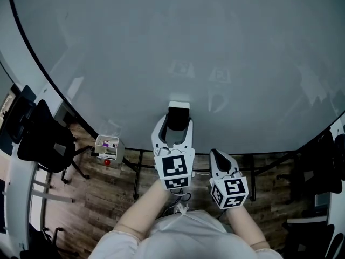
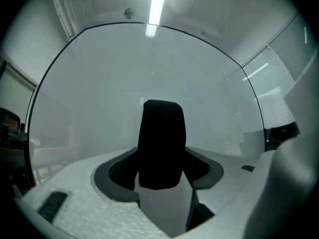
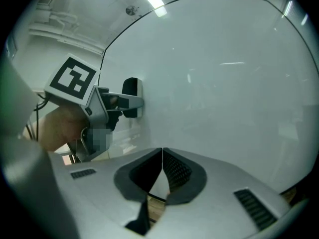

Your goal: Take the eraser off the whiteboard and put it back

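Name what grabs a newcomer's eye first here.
A black, round-cornered eraser sits on the broad pale whiteboard, near its lower edge, between the open jaws of the left tool. The right tool hangs shut just to the right of it.

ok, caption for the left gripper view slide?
Left gripper, jaws apart, straddling the black eraser on the whiteboard.

I see a black office chair (image 1: pixel 46 142) at the left on the wooden floor (image 1: pixel 97 204). Just right of it, a small white tray (image 1: pixel 100 142) holds something purple and something red. Another dark chair (image 1: pixel 318 169) sits far right. A long ceiling light (image 2: pixel 157 6) glows overhead.
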Demonstrator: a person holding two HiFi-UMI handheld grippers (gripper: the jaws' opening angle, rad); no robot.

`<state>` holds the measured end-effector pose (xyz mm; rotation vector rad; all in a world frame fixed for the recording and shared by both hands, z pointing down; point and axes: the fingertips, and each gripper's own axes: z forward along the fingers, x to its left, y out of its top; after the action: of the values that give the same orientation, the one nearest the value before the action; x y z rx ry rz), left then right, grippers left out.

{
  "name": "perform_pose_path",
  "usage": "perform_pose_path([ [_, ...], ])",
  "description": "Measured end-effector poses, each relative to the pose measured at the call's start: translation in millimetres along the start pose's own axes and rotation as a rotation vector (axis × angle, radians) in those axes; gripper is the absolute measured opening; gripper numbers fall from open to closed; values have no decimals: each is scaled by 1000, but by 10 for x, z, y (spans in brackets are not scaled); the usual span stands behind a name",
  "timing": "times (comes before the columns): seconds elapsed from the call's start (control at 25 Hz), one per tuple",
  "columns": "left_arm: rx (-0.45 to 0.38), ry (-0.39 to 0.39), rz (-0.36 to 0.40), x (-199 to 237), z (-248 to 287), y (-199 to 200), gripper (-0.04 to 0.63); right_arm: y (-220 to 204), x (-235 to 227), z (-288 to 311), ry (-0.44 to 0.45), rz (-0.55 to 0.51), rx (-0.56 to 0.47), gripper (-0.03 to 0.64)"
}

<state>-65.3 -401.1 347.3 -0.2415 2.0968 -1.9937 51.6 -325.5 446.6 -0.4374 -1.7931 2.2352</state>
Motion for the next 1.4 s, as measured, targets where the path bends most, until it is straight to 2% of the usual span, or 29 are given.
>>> perform_pose_path([
  [0.2,-10,15,27,-6,13,3,267,-35,-18,-2,-5,3,6,28],
  [0.48,6,-15,39,1,-16,7,256,-78,-40,-49,-13,6,12,28],
  [0.72,-23,-24,66,-94,-259,84,255,-138,-19,-136,-7,10,15,28],
  [0.88,-24,-32,51,-172,-443,49,255,-172,-15,-220,-11,13,11,28],
  [1.4,142,-93,10,-508,-966,-777,255,-204,97,-519,10,-36,-15,28],
])
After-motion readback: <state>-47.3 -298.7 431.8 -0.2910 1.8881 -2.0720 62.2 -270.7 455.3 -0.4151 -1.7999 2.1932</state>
